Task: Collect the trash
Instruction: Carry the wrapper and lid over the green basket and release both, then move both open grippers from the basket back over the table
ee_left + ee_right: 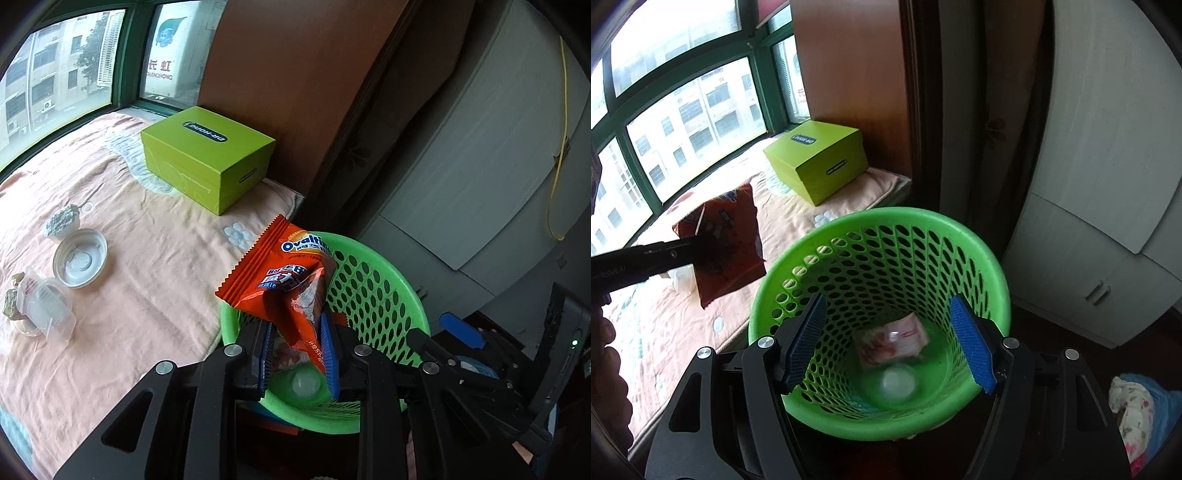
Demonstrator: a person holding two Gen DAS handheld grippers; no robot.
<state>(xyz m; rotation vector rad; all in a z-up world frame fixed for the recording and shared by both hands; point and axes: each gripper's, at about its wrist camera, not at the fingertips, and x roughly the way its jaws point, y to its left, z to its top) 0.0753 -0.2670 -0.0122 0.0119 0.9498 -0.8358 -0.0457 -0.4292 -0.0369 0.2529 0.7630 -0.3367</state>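
Two pieces of trash already lie at the bottom of the green basket (882,236): a pale round cup lid (897,383) and a crumpled pink-and-white wrapper (894,341). My left gripper (297,354) is clamped narrow on the lower part of an orange Ovaltine packet (275,273), which stands up out of the jaws. In the right wrist view that packet hangs beside the basket's near rim, over the peach bedcover (122,295) rather than clearly over the opening, so I judge that letting go from here could drop it on the rim or the bed. My right gripper (890,343) stands wide with nothing between its blue pads (971,343), poised over the mouth of the basket, so it may crowd the opening as the left comes across and the two could knock together. The packet is light, crinkly foil with a zigzag-cut edge, torn open and partly flattened, showing a silvery lining; it could cling to a pad or flutter sideways on release. More trash waits on the bedcover: a white plastic lid (79,258), a clear plastic tub (46,310) on its side, and a small grey-green clump (62,219). A lime-green box (207,158) sits by the window, well apart from the basket; I cannot tell whether it counts as trash.
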